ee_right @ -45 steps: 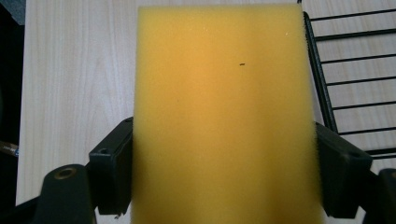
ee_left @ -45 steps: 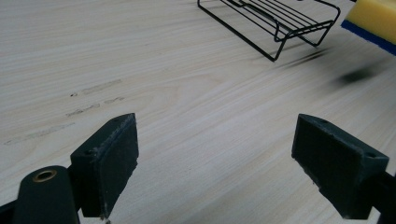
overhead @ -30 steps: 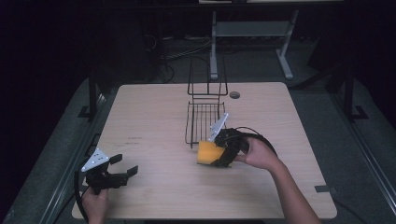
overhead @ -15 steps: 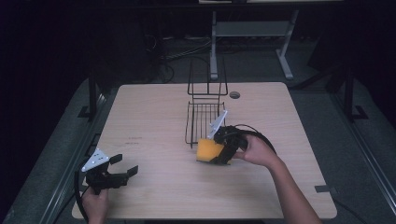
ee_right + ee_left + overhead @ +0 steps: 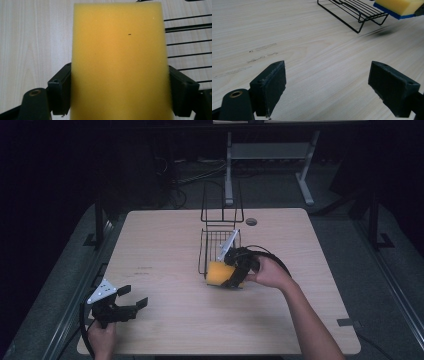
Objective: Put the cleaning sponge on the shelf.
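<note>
**Sponge gripped and lifted, not yet in the rack**

A person at a pale wooden table (image 5: 165, 245) holds a two-jaw gripper in each hand. The right gripper (image 5: 231, 279) has its jaws pressed against both sides of a thick yellow foam sponge with a blue underside (image 5: 219, 273), carrying it just above the tabletop at the near corner of a black wire rack (image 5: 214, 247). Picking up looks finished; judging by its position, placing the sponge into or onto the rack remains. The left gripper (image 5: 131, 301) rests near the table's front left corner, well apart, jaws spread wide with nothing between them
</note>
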